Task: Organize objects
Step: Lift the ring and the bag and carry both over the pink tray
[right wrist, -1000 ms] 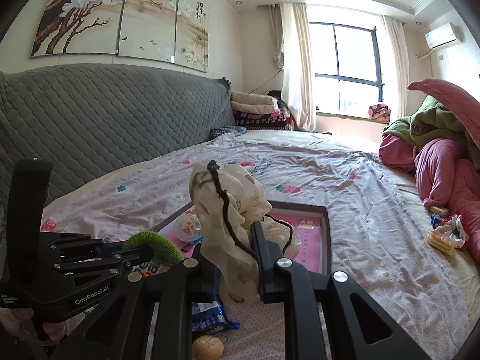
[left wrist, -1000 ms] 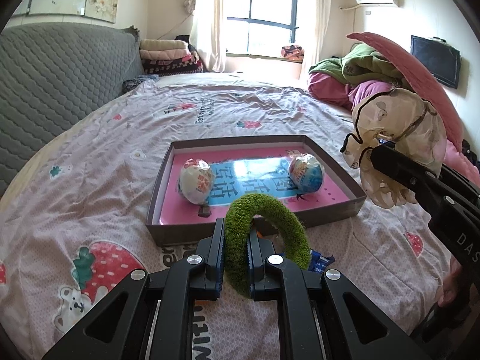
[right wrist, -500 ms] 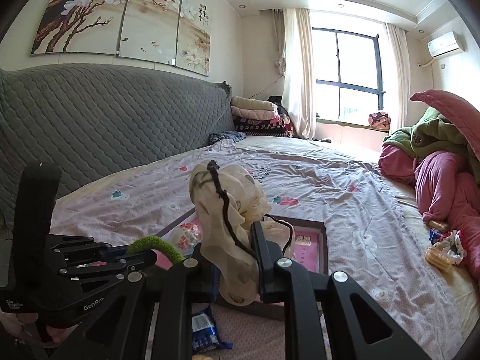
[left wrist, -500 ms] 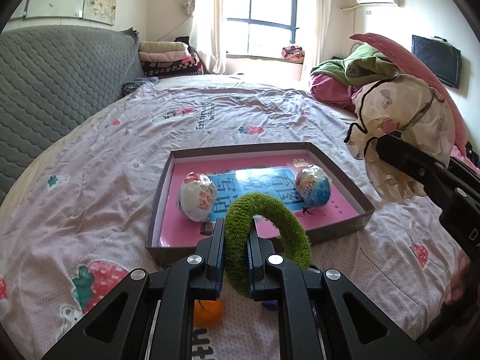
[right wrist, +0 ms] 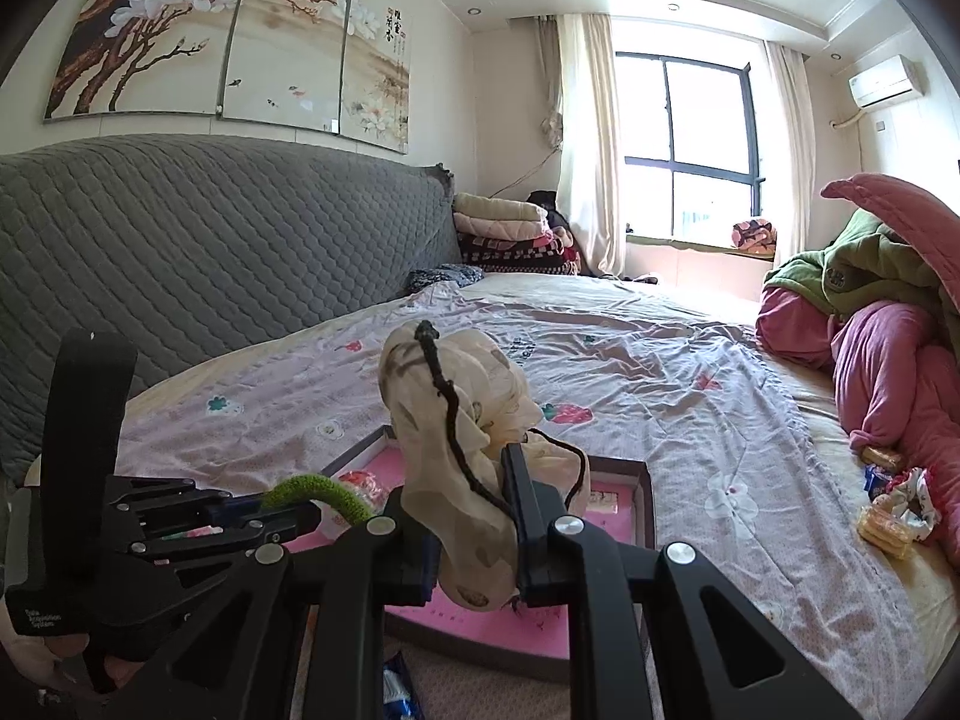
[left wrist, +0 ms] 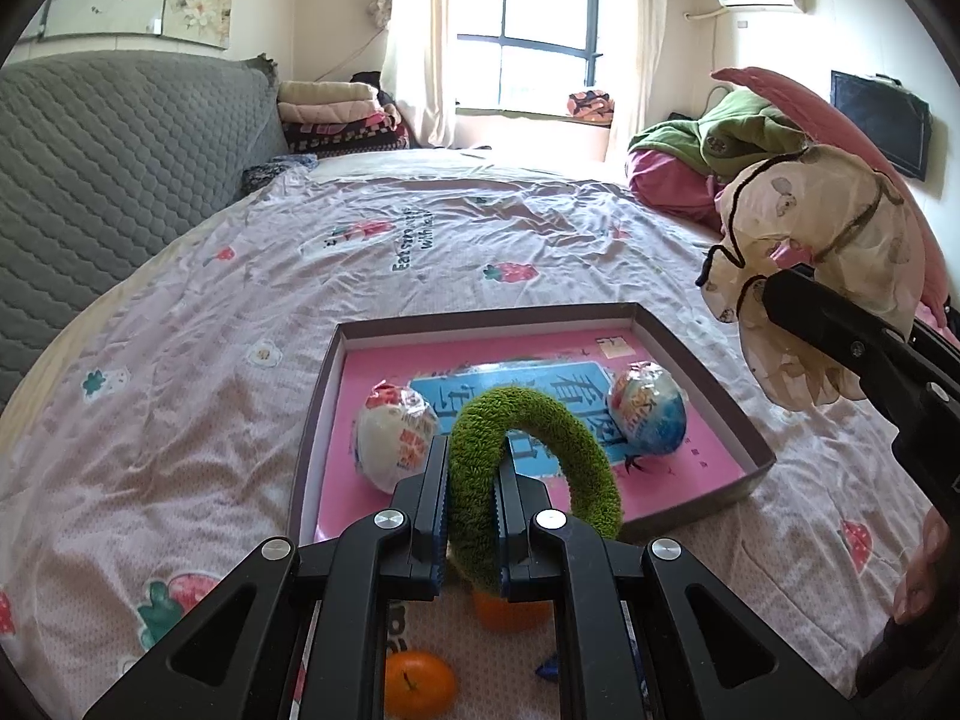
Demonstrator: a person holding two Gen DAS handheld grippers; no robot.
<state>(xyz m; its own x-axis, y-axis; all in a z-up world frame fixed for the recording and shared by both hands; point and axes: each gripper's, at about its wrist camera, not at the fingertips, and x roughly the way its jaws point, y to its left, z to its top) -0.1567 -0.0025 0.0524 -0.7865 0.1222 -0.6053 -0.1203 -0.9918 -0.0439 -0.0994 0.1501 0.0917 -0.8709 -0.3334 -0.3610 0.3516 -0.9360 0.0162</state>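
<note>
Both tools are loaded and hang over the near edge of the box (left wrist: 702,360), so the sorting looks partway done. The left tool (left wrist: 471,516) is clenched on a fuzzy green ring (left wrist: 534,456), which arches up from between its fingers at lower centre of the left view, just in front of the box's near wall. The right tool (right wrist: 474,516) is clamped on a cream cloth scrunchie with dark trim (right wrist: 456,438), held in the air at the centre of its own view and seen again at the right edge of the left view. Two wrapped eggs (left wrist: 393,441) already lie inside the box, one left and one right on its pink floor; the ring and scrunchie are not yet set down there. Judging by the bed (left wrist: 240,312), more is left: two oranges (left wrist: 420,684) sit at the bottom of the left view, below the tool. The left view alone shows the box's whole inside and the oranges. The right view alone shows small snack packets (right wrist: 894,516) at its right edge beside the pink bedding, and a blue wrapper (right wrist: 399,690) at bottom centre.
</note>
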